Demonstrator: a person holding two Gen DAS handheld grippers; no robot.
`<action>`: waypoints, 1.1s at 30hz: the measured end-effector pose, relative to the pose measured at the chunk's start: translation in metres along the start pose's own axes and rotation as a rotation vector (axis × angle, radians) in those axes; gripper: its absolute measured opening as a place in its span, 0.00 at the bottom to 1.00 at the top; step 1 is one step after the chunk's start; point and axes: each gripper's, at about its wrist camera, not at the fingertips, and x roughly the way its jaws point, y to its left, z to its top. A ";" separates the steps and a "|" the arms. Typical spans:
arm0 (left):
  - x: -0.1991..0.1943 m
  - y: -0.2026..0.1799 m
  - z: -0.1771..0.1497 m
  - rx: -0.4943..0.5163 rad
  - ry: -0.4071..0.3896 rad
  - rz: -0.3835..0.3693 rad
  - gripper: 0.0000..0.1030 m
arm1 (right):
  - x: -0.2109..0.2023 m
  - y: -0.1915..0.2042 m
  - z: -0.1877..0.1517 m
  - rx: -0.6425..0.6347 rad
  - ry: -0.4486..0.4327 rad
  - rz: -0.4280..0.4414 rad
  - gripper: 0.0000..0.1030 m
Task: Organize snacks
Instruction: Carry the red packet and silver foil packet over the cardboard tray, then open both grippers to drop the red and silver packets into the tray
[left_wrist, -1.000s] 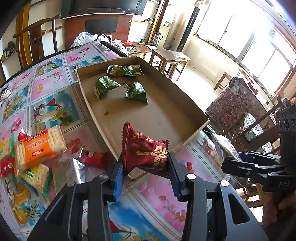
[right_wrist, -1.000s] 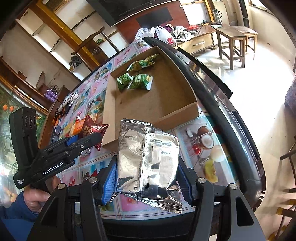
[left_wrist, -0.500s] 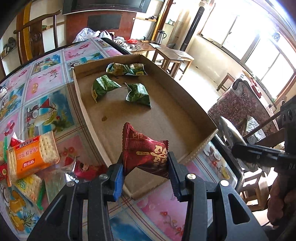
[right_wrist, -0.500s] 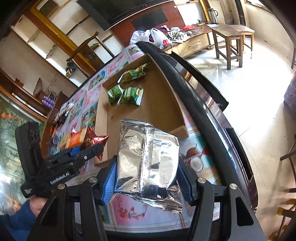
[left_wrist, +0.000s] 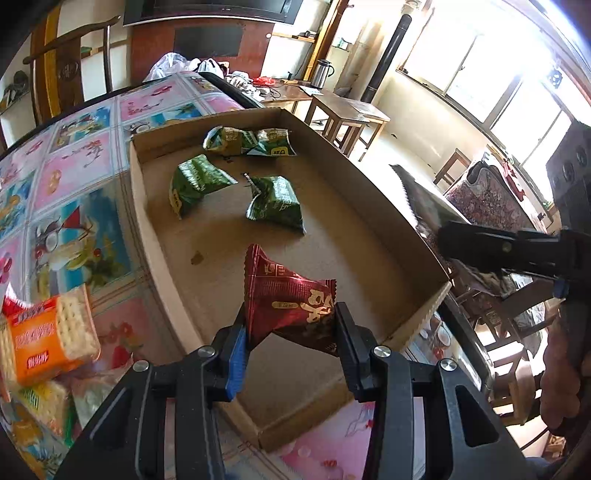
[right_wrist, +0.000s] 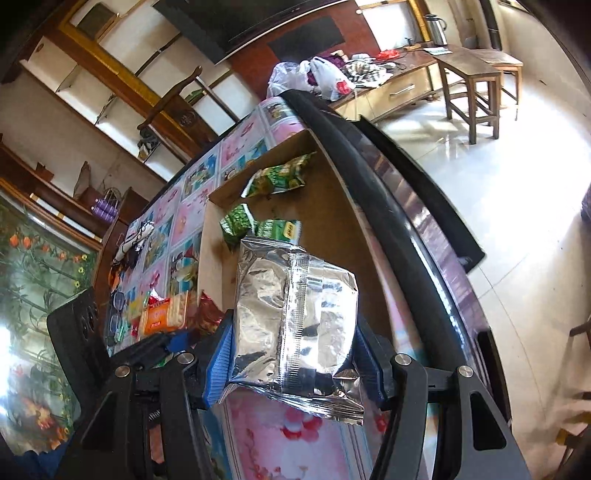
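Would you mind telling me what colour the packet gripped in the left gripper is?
Dark red with gold print, a crinkly foil snack packet; the left wrist view shows it best.

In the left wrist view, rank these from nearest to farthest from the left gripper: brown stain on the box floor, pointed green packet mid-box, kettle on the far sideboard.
From the left gripper:
1. Brown stain, box floor, left.
2. Pointed green packet, mid-box.
3. Kettle, on the far sideboard.

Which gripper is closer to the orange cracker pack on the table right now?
Left. The left gripper, shut on the red snack packet, is just beside the orange cracker pack. The right gripper, holding the silver packet, sits beyond the left one.
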 end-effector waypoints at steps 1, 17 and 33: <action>0.003 0.000 0.001 0.004 0.002 0.005 0.40 | 0.005 0.004 0.003 -0.014 0.005 0.000 0.62; 0.030 0.015 0.026 -0.027 -0.008 0.040 0.40 | 0.078 0.021 0.059 -0.061 0.068 -0.072 0.61; 0.038 0.019 0.030 -0.032 -0.003 0.053 0.41 | 0.121 0.019 0.085 -0.057 0.104 -0.133 0.62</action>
